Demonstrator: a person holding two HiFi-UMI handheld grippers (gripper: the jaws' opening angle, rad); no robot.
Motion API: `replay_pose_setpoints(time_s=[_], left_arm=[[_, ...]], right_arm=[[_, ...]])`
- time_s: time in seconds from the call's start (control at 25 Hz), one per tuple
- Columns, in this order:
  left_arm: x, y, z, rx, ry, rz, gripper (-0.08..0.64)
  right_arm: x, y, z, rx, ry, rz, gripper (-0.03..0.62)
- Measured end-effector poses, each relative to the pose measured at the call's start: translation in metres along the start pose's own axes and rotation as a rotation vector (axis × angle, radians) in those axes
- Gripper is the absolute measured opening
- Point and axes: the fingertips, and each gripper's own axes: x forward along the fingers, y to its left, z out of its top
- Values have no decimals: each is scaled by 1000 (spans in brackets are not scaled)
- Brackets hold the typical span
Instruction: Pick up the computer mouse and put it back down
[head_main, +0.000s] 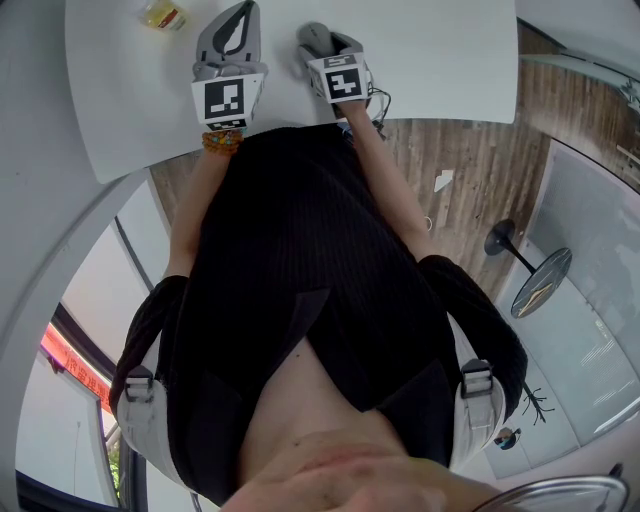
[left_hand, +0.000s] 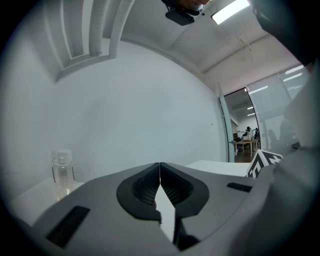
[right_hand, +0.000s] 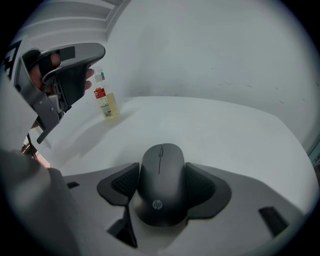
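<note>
A dark grey computer mouse (right_hand: 161, 182) sits between the jaws of my right gripper (right_hand: 161, 176), whose ribbed pads press on both of its sides. Below it lies the white table (right_hand: 225, 135); whether the mouse touches the table I cannot tell. In the head view my right gripper (head_main: 318, 42) is over the table's near part. My left gripper (head_main: 241, 18) stands just to its left, shut with nothing in it. In the left gripper view its tips (left_hand: 160, 169) meet. It also shows at the upper left of the right gripper view (right_hand: 70, 70).
A small bottle (right_hand: 106, 103) of yellowish liquid with a red label stands at the table's far left, also visible as the bottle (head_main: 163, 14) in the head view. The table's near edge (head_main: 300, 135) meets my dark-clothed body. On the wooden floor to the right stands a round-based stand (head_main: 540, 282).
</note>
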Motion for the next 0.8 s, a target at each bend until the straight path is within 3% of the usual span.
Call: replay_pose_setpoints(time_s=[0.52,0.8], left_arm=[[0,-2,0,6,0,-3,14],[2,-1,0,6,-1,-10,14]], right_arm=[[-23,-3,29,1,-99,-25,285],[-42,-4,59,10,-216,-54,285]])
